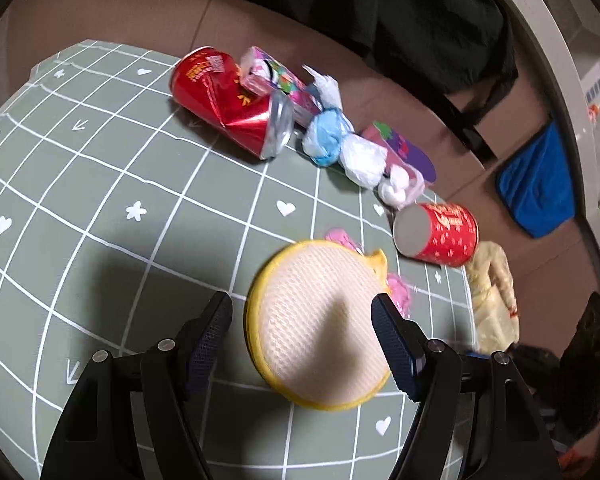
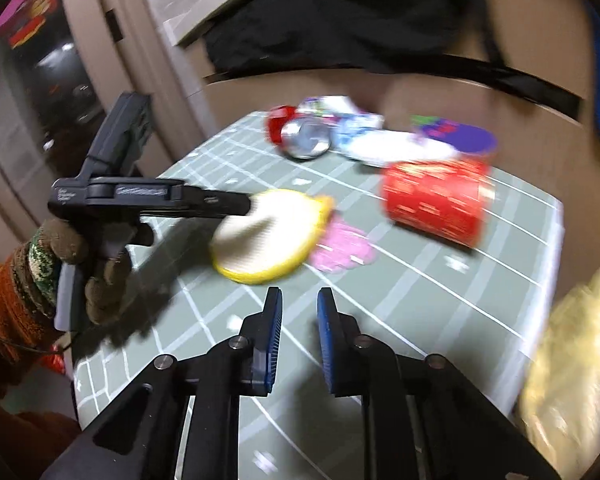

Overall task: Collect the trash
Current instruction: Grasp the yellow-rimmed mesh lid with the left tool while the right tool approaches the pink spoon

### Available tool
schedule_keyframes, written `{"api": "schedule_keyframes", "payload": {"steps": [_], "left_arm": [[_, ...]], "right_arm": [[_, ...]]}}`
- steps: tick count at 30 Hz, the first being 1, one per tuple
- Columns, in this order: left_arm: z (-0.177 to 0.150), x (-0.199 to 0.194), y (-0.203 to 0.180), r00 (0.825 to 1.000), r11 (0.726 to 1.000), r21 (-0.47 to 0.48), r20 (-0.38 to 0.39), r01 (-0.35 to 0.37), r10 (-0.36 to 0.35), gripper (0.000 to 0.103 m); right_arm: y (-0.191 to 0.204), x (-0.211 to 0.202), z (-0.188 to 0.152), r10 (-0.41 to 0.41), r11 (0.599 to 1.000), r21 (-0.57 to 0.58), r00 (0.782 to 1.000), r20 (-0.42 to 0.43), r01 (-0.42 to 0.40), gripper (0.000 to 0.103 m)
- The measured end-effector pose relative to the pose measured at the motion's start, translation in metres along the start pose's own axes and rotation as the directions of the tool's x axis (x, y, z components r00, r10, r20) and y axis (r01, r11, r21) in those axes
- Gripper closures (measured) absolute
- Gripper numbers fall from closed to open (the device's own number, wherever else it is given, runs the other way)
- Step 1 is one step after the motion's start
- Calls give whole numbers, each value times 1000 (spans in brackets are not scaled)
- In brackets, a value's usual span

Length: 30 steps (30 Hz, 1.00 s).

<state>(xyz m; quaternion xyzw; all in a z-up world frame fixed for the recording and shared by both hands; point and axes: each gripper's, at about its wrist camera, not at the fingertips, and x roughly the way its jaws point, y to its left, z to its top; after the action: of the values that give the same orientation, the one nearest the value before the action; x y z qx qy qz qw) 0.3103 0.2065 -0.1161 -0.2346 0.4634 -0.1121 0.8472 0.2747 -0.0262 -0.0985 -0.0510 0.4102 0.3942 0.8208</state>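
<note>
- The left gripper [image 1: 302,312] hangs with its fingers spread wide, and the round yellow-rimmed mesh pad [image 1: 320,324] lies flat between them; whether the pads touch its rim I cannot tell.
- Beyond the left fingertip, well off on the green grid-patterned tablecloth [image 1: 100,184], a crushed red drink can [image 1: 228,100] lies on its side.
- Ahead of the fingers, a row of trash runs rightward from that can: a pink printed carton [image 1: 276,80], a crumpled blue-and-white wrapper [image 1: 326,136], a white wad of paper [image 1: 362,162] and a purple carton [image 1: 410,152].
- Past the right fingertip a short red paper cup [image 1: 436,232] lies tipped over, and a pink scrap [image 1: 398,290] peeks from under the pad.
- The right gripper [image 2: 298,300] has its blue fingers drawn close with nothing between them; a narrow gap shows.
- A gloved hand [image 2: 80,264] holds the left tool.
</note>
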Motion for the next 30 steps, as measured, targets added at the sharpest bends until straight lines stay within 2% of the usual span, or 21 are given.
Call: {"api": "schedule_keyframes", "payload": {"steps": [4, 9, 19, 24, 30], "left_arm": [[1, 3, 3, 1000, 1000, -19, 3, 0, 0, 31], [2, 3, 6, 1000, 1000, -28, 7, 7, -7, 31], [4, 5, 11, 997, 995, -65, -7, 80, -81, 31], [1, 4, 7, 990, 987, -101, -45, 128, -133, 39], [-5, -4, -9, 987, 985, -75, -43, 154, -158, 42]], "right_arm": [[15, 34, 11, 51, 999, -1, 998, -42, -51, 86], [16, 60, 15, 53, 998, 24, 995, -81, -51, 86], [10, 60, 12, 63, 997, 47, 994, -84, -59, 89], [9, 59, 10, 65, 997, 47, 995, -78, -62, 89], [5, 54, 5, 70, 996, 60, 995, -71, -66, 89]]}}
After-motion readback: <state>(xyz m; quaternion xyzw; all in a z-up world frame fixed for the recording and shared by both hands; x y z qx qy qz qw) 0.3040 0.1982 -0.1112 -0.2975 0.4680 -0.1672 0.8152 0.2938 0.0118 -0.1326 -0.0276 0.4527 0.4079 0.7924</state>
